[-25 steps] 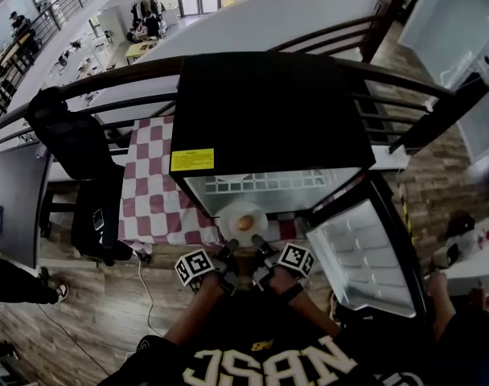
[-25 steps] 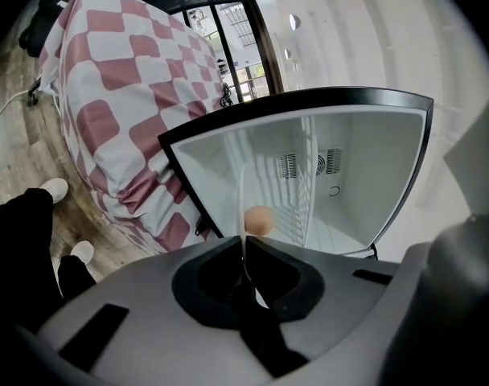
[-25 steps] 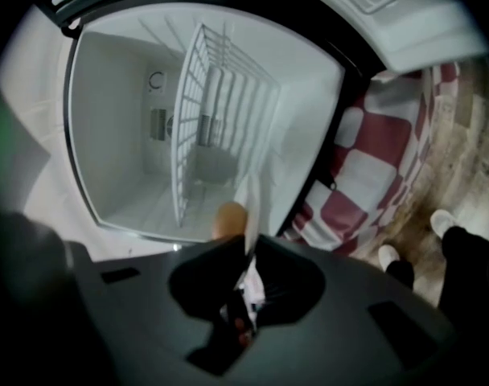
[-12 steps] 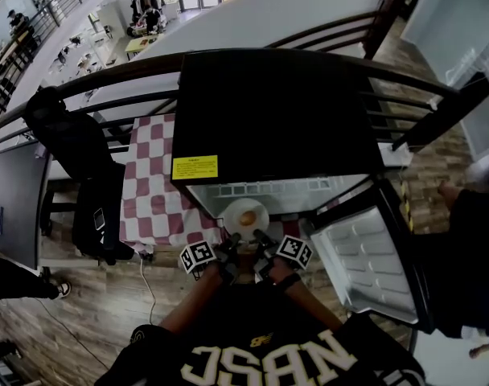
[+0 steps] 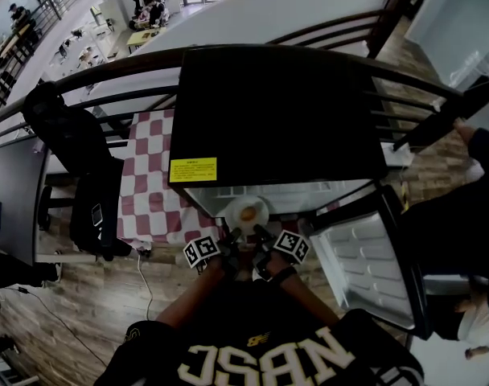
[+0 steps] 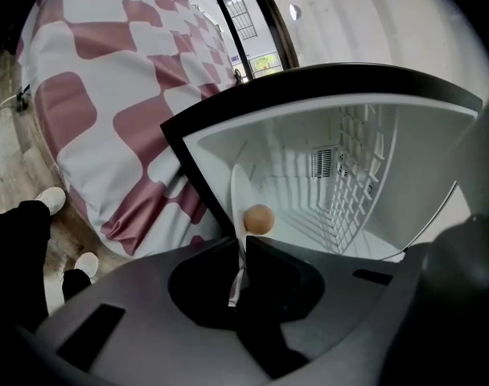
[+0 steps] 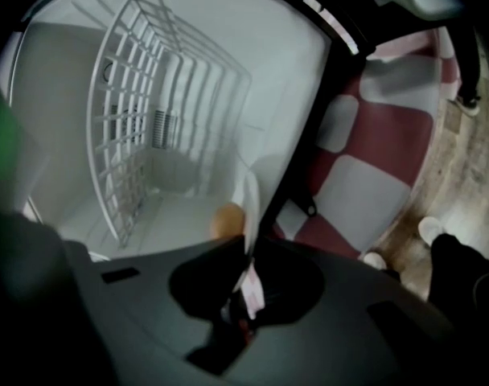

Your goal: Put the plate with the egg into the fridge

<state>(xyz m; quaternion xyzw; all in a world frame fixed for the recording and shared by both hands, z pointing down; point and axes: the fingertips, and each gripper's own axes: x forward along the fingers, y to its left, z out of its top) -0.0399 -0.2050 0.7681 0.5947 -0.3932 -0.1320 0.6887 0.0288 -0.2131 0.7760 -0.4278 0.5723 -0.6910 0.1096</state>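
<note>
A white plate (image 5: 245, 213) with a brown egg (image 5: 248, 212) on it hangs at the open front of a small black fridge (image 5: 269, 111). My left gripper (image 5: 231, 236) is shut on the plate's near left rim and my right gripper (image 5: 261, 233) is shut on its near right rim. In the left gripper view the plate (image 6: 237, 207) shows edge-on between the jaws, with the egg (image 6: 259, 219) just beyond. The right gripper view shows the plate (image 7: 250, 207), the egg (image 7: 227, 220) and the white wire shelf (image 7: 140, 119) inside.
The fridge door (image 5: 369, 264) stands open to the right. A red-and-white checked cloth (image 5: 152, 191) covers a table left of the fridge. A dark chair (image 5: 76, 151) stands further left. A person in dark clothes (image 5: 462, 215) is at the right edge.
Both grippers and the plate have sunk and moved forward toward the fridge opening. The person at the right has come further into view.
</note>
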